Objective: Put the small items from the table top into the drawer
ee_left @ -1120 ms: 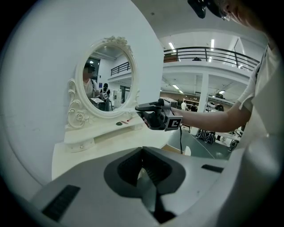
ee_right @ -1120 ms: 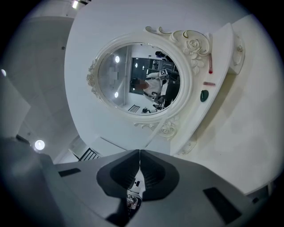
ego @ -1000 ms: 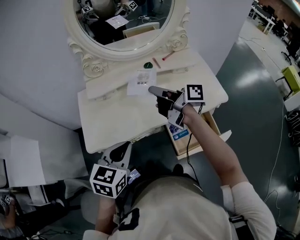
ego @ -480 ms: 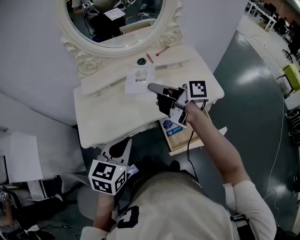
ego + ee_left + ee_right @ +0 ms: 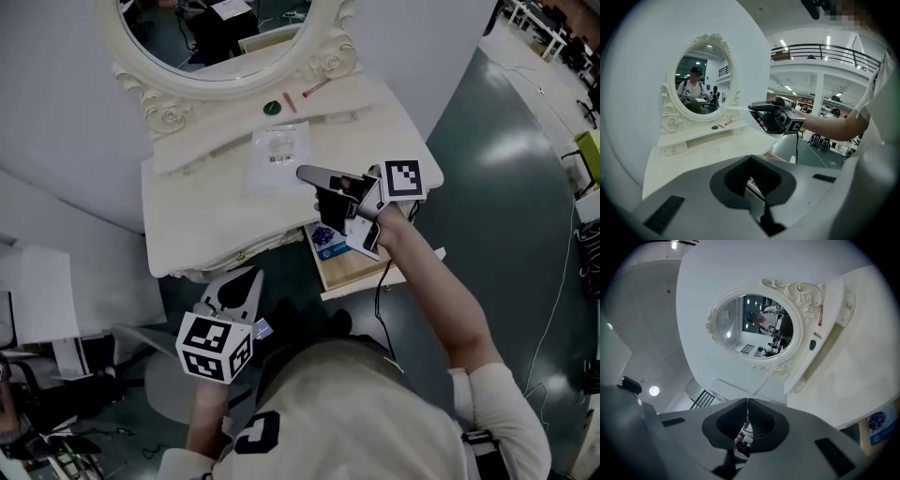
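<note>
On the white dressing table [image 5: 206,225] lies a clear packet [image 5: 279,150]. A green round piece [image 5: 271,108], a short red stick [image 5: 289,101] and a red pen-like piece [image 5: 314,89] rest on the shelf under the mirror. My right gripper [image 5: 302,172] hovers over the table's front right, shut, tip just short of the packet. Something small, white and dark shows in the hollow behind its tips [image 5: 748,399]; what it is I cannot tell. My left gripper [image 5: 251,274] hangs shut and empty below the table's front edge. The open drawer [image 5: 361,272] holds a blue item [image 5: 325,239].
An oval mirror [image 5: 216,47] in an ornate white frame stands at the back of the table against a grey wall. White sheets [image 5: 42,319] lie on the floor at the left. A cable [image 5: 378,300] hangs from the right gripper past the drawer.
Both grippers have drawn back a little from the table toward me. The right tip is now farther from the packet, and more of the open drawer shows beneath it.
</note>
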{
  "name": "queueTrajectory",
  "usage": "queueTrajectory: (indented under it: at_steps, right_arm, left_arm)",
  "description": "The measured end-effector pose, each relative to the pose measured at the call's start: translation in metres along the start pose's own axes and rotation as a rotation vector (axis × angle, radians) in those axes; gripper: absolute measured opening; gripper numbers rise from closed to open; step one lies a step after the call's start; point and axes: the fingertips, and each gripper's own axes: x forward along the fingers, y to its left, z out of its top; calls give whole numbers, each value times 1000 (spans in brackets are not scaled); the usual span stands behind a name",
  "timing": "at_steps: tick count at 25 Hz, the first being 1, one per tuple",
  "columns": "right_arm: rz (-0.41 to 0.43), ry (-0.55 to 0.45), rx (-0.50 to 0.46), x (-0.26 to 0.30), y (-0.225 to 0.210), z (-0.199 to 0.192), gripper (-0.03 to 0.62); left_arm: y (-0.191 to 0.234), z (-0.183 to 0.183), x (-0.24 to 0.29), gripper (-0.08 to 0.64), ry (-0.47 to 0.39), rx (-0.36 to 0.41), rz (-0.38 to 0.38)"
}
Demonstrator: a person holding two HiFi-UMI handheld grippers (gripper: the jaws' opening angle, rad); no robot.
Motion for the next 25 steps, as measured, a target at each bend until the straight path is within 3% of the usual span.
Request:
queueTrajectory:
  at_steps: [6, 13, 25]
  right_arm:
    - [26, 22, 28, -31, 9, -7, 31]
    - [39, 45, 46, -31, 2, -27, 31]
    - [-5, 30, 30, -7, 5, -46, 31]
  left_arm:
    - [-37, 0, 8, 55, 20, -7, 13]
    - [-31, -13, 2, 55, 19, -43, 48]
    - [4, -19, -5, 55, -10, -34, -48]
